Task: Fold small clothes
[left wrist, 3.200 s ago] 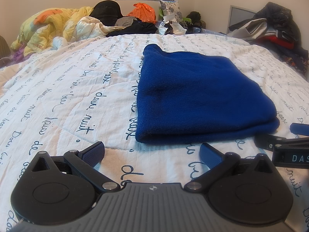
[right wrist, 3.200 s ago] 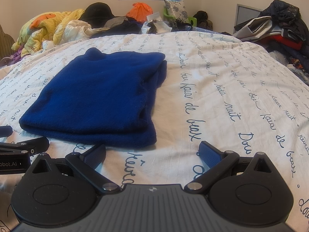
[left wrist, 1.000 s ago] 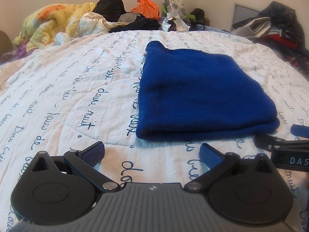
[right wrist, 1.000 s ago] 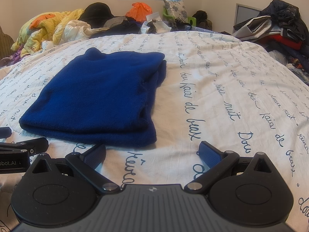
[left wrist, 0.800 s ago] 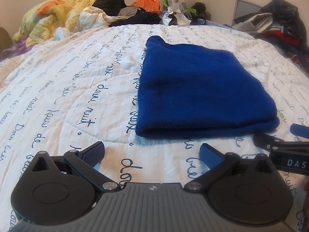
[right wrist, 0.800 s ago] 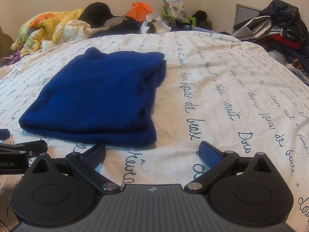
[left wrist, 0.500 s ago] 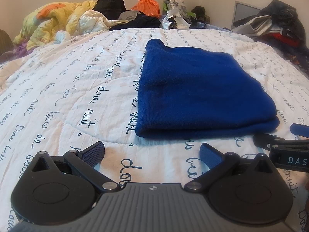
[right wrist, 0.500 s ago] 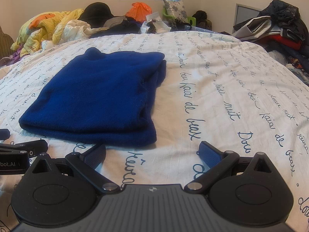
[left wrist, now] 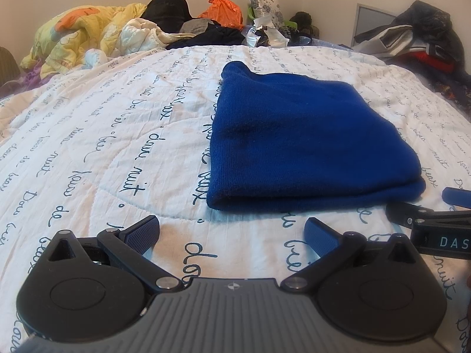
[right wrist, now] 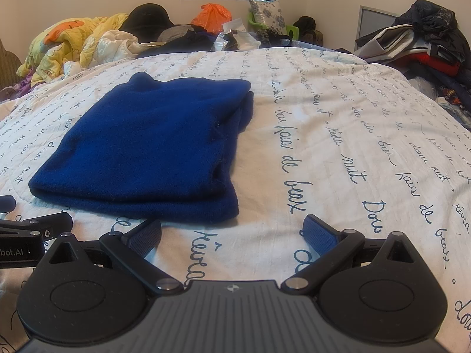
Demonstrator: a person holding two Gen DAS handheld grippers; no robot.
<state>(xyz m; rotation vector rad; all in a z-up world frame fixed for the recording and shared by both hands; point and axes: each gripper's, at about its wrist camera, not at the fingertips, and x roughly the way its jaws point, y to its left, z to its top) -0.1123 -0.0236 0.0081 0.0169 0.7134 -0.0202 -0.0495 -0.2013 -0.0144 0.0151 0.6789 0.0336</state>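
Observation:
A dark blue knit garment (left wrist: 306,138) lies folded into a flat rectangle on the bed; it also shows in the right wrist view (right wrist: 150,147). My left gripper (left wrist: 232,234) is open and empty, just short of the garment's near left corner. My right gripper (right wrist: 232,234) is open and empty, just short of the near right corner. Each gripper's fingers show at the edge of the other's view, the right one (left wrist: 426,214) and the left one (right wrist: 35,223).
The bed is covered by a white quilt (left wrist: 103,135) with dark script print. A yellow duvet (left wrist: 79,38), an orange bag (left wrist: 220,7), dark clothes and a cushion are piled at the far end. More clothes (right wrist: 424,44) are heaped at the right.
The left wrist view tilted slightly down and back up; the garment and both grippers are otherwise where they were.

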